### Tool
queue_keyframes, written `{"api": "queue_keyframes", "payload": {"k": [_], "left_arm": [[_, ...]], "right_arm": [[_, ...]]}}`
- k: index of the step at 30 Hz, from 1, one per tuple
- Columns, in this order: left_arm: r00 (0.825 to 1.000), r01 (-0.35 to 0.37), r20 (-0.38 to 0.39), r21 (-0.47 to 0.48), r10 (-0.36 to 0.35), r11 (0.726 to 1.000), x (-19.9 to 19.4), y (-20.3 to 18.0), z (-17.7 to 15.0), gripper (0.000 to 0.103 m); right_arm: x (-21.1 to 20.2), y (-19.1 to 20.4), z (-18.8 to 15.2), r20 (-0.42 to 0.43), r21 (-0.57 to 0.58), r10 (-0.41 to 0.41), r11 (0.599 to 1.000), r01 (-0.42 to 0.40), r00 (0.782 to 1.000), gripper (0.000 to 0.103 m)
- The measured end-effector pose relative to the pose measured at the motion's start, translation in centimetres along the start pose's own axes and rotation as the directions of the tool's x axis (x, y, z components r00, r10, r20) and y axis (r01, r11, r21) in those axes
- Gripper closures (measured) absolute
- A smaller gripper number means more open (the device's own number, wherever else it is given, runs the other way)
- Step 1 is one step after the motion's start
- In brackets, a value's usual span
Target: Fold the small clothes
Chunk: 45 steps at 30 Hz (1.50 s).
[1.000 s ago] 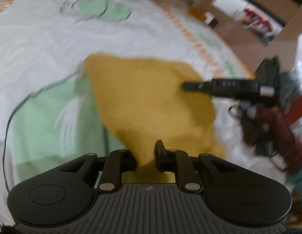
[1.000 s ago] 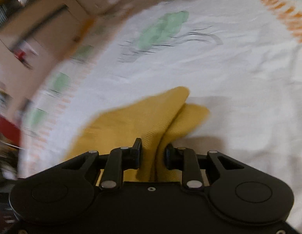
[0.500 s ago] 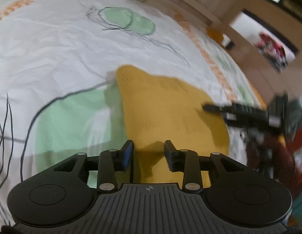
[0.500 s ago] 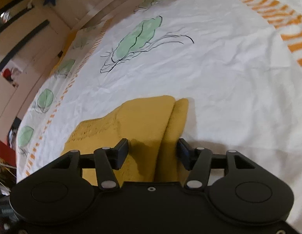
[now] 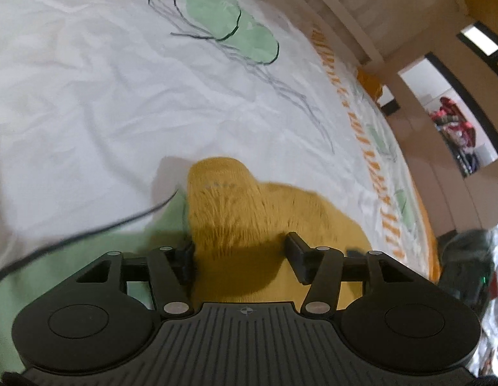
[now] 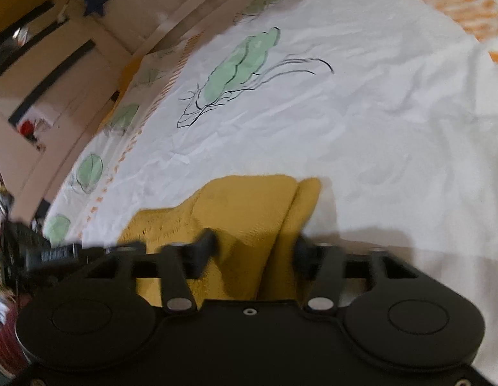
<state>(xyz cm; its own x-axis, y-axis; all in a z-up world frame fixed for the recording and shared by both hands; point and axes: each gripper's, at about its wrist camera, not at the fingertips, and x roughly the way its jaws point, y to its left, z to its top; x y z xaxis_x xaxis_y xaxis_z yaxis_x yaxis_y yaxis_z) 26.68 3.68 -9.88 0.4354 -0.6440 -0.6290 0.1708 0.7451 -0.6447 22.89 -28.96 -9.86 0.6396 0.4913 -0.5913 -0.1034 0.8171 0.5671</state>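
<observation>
Nearest me, my left gripper (image 5: 240, 252) stands wide; its jaws have just been opening, and the yellow cloth (image 5: 265, 212) lies between them, the pads clear of it as far as I can see. My left finger (image 5: 186, 257) sits at the cloth's edge, over a green patch of the sheet (image 5: 88, 96).

My right gripper (image 6: 253, 251) is narrower; its jaws have just been closing, with the folded cloth (image 6: 249, 206) rising between them. The view is blurred there, and I cannot tell if the pads press on it.

The cloth lies flat on the sheet, just ahead of both grippers. In the right view it shows two layers, a thin strip beside a broader panel. In the left view its far end is rounded.

Beyond it spreads white, creased sheet with a green leaf print (image 5: 226, 22) and an orange border (image 5: 374, 160). Farther still are beige walls, and a dark star (image 6: 97, 0) in the right view.
</observation>
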Motion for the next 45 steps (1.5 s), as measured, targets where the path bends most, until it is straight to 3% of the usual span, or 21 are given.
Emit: {"api": "queue_keyframes", "payload": {"k": [1, 3, 5, 6, 8, 9, 10, 14, 16, 20, 24, 26, 29, 32, 36, 38, 40, 42, 45], "left_arm": [[0.999, 0.007, 0.031, 0.015, -0.007, 1.000, -0.4, -0.3, -0.1, 0.064], [0.992, 0.029, 0.119, 0.122, -0.044, 0.992, -1.5, -1.8, -0.5, 0.066], [0.982, -0.015, 0.187, 0.263, -0.035, 0.965, -2.4, -3.4, -1.3, 0.065], [0.980, -0.079, 0.199, 0.323, 0.014, 0.943, -2.2, -4.1, -1.6, 0.065], [0.963, -0.247, 0.201, 0.409, 0.178, 0.878, -1.2, -4.9, -2.0, 0.065], [0.952, -0.298, 0.199, 0.436, 0.232, 0.849, -0.9, -5.1, -2.1, 0.061], [0.946, -0.321, 0.199, 0.449, 0.257, 0.834, -0.9, -5.2, -2.2, 0.060], [0.926, -0.368, 0.251, 0.444, 0.281, 0.817, -3.6, -6.2, -3.1, 0.061], [0.915, -0.394, 0.270, 0.447, 0.298, 0.804, -4.9, -6.7, -3.9, 0.061], [0.905, -0.417, 0.266, 0.396, 0.333, 0.818, -6.9, -7.3, -5.5, 0.060], [0.900, -0.429, 0.237, 0.343, 0.365, 0.836, -7.8, -7.4, -7.2, 0.060], [0.891, -0.450, 0.230, 0.334, 0.391, 0.828, -8.4, -7.5, -8.8, 0.060], [0.866, -0.498, 0.228, 0.333, 0.444, 0.800, -8.9, -8.0, -10.7, 0.060], [0.839, -0.544, 0.235, 0.332, 0.492, 0.770, -9.4, -8.6, -12.3, 0.060], [0.779, -0.627, 0.267, 0.291, 0.567, 0.723, -10.2, -9.7, -13.7, 0.060], [0.761, -0.648, 0.269, 0.283, 0.590, 0.707, -10.6, -10.1, -13.9, 0.060], [0.754, -0.657, 0.265, 0.274, 0.601, 0.702, -11.0, -10.6, -14.2, 0.060], [0.749, -0.662, 0.263, 0.260, 0.608, 0.703, -11.6, -11.0, -14.6, 0.060], [0.763, -0.645, 0.266, 0.258, 0.589, 0.719, -12.6, -11.5, -15.3, 0.060]], "right_arm": [[-0.1, 0.4, 0.0, 0.008, -0.033, -0.008, 0.999, 0.009, 1.000, 0.067], [-1.1, 2.3, -0.4, 0.061, -0.146, -0.040, 0.988, 0.049, 0.997, 0.070], [-2.1, 4.1, -0.9, 0.119, -0.260, -0.068, 0.961, 0.097, 0.991, 0.070], [-2.1, 4.4, -1.0, 0.132, -0.285, -0.101, 0.949, 0.135, 0.986, 0.069], [-1.2, 4.3, -1.0, 0.116, -0.281, -0.197, 0.933, 0.223, 0.973, 0.064], [-1.1, 4.1, -1.0, 0.122, -0.269, -0.238, 0.926, 0.263, 0.964, 0.054], [-1.4, 4.1, -1.1, 0.141, -0.257, -0.255, 0.924, 0.284, 0.957, 0.052], [-4.3, 6.3, -1.8, 0.224, -0.280, -0.280, 0.899, 0.337, 0.934, 0.051], [-5.8, 7.6, -2.4, 0.231, -0.296, -0.266, 0.897, 0.328, 0.936, 0.045], [-7.5, 10.0, -4.6, 0.157, -0.308, -0.242, 0.909, 0.281, 0.957, 0.041], [-7.1, 11.4, -7.5, 0.071, -0.322, -0.271, 0.905, 0.279, 0.960, 0.040], [-6.7, 11.4, -9.3, 0.014, -0.337, -0.326, 0.888, 0.311, 0.945, 0.040], [-5.9, 10.1, -11.3, -0.059, -0.347, -0.437, 0.852, 0.392, 0.898, 0.039], [-7.2, 9.1, -12.1, -0.058, -0.287, -0.451, 0.862, 0.418, 0.890, 0.034], [-9.0, 9.5, -12.2, -0.022, -0.258, -0.474, 0.853, 0.453, 0.880, 0.029], [-10.1, 10.3, -12.5, 0.012, -0.262, -0.475, 0.848, 0.462, 0.880, 0.024], [-10.6, 11.1, -12.6, 0.040, -0.266, -0.475, 0.843, 0.467, 0.879, 0.016], [-11.4, 11.6, -12.7, 0.075, -0.249, -0.458, 0.851, 0.462, 0.886, 0.015], [-12.8, 12.3, -12.6, 0.117, -0.211, -0.436, 0.867, 0.451, 0.892, 0.010]]}}
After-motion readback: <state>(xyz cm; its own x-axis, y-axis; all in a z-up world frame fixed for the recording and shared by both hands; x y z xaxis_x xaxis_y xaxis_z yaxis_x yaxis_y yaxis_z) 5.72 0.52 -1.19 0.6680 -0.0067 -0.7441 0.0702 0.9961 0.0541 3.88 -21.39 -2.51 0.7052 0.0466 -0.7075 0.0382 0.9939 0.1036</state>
